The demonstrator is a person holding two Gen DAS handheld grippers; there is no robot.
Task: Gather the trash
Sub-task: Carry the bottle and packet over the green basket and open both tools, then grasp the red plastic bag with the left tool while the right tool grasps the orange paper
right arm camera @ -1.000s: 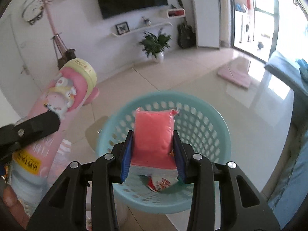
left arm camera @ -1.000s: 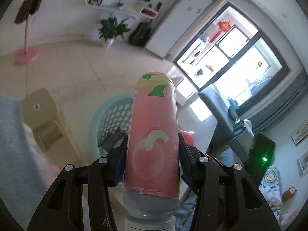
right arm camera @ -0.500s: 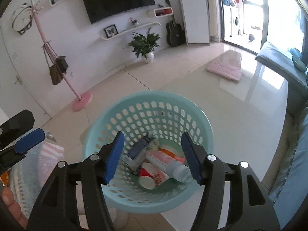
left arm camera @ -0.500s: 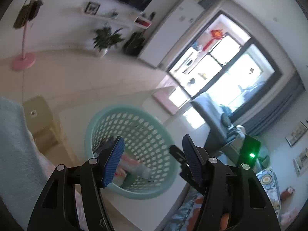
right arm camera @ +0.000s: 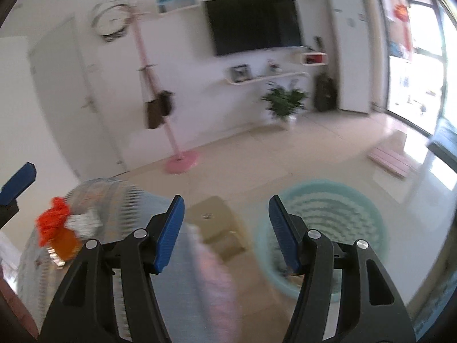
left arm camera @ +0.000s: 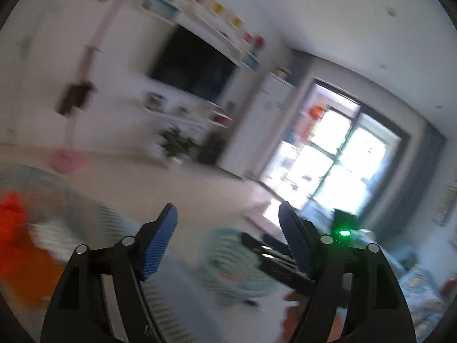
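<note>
Both views are motion-blurred. My left gripper is open and empty. My right gripper is open and empty too. The teal laundry-style basket stands on the floor at the lower right of the right wrist view and shows blurred in the left wrist view, partly behind the right gripper. Red and orange wrappers lie on a patterned cloth surface at the left; they also show in the left wrist view. A blue pad of the left gripper shows at the left edge.
A small beige stool stands between the cloth surface and the basket. A pink coat stand, a potted plant, a wall television and a pink floor mat lie beyond. A sofa edge is at right.
Both grippers opened and dropped the pink bottle and the red packet into the basket, then pulled up and swung left, away from the basket.
</note>
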